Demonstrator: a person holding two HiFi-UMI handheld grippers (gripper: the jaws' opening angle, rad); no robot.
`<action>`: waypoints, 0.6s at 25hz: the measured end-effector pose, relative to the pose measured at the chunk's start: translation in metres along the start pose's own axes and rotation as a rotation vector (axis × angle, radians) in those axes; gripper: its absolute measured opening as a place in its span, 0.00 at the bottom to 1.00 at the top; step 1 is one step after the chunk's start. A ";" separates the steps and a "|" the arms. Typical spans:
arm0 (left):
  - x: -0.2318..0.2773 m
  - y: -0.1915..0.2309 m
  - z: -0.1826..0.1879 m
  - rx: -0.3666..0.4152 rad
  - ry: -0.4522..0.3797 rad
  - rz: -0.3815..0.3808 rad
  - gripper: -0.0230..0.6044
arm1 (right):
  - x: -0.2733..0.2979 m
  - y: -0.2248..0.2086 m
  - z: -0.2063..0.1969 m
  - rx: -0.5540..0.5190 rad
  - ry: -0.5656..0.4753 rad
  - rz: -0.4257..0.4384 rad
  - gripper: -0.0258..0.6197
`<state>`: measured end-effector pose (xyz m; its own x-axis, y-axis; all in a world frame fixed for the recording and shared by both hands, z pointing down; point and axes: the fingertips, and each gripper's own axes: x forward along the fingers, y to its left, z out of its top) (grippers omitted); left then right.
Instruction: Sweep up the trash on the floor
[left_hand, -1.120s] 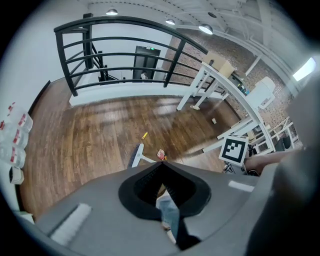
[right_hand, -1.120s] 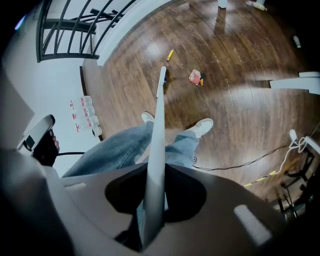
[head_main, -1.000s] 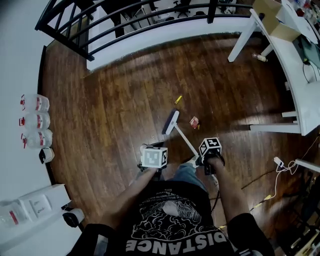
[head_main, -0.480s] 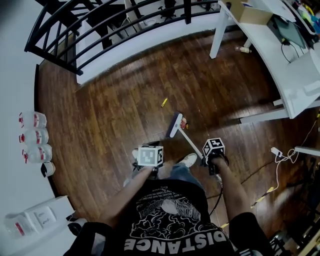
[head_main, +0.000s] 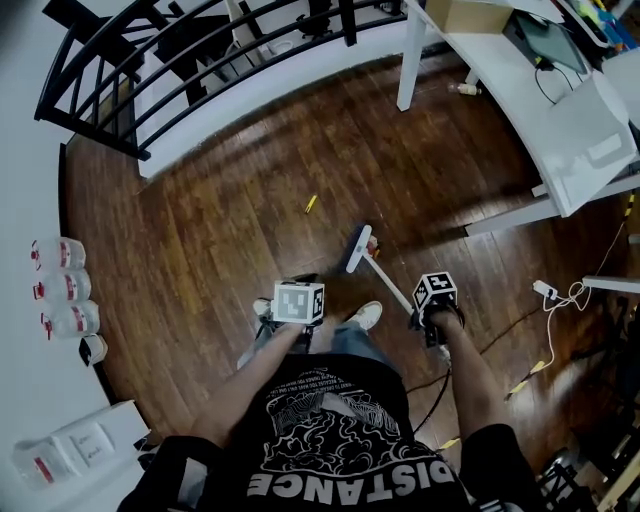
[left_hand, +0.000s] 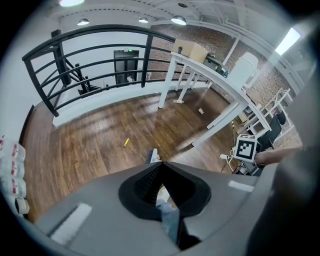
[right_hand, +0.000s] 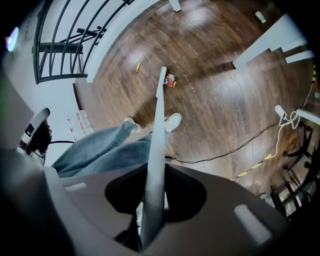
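Wooden floor (head_main: 220, 230) carries a red wrapper (head_main: 372, 243) just beside the broom head (head_main: 358, 249), whose pale handle (right_hand: 156, 150) the right tongs (right_hand: 152, 200) clamp at a slant, likely for dragging, while the left tongs (left_hand: 160, 165) hang closed, apparently empty.

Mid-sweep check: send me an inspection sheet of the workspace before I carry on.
Surface: wood floor, no spill seen.
Job's things: broom, head down beside a red wrapper; yellow scrap lies apart, further out.
Clutter: bottles along the left wall; small bottle-like item under the table.
Grippers: right gripper shut on the broom handle; left gripper shut, nothing between its jaws.
Cables: black cable crosses the floor near the feet; white power strip with cord at right.
Surroundings: black railing; white table.
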<state>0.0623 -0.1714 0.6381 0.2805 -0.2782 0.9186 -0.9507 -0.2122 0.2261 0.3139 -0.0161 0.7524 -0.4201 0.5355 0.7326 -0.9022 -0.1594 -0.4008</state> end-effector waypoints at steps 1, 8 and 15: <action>0.001 -0.003 0.001 0.005 0.000 -0.002 0.04 | 0.000 -0.001 -0.002 0.008 -0.002 0.007 0.14; -0.003 -0.006 -0.002 0.014 0.003 0.009 0.04 | 0.006 0.012 -0.018 -0.026 -0.023 0.065 0.14; -0.007 -0.001 -0.006 0.011 0.002 0.010 0.04 | 0.007 0.037 -0.028 -0.066 -0.078 0.095 0.14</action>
<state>0.0607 -0.1642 0.6334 0.2711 -0.2781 0.9215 -0.9518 -0.2198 0.2137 0.2802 0.0054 0.7271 -0.5124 0.4537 0.7291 -0.8505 -0.1506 -0.5039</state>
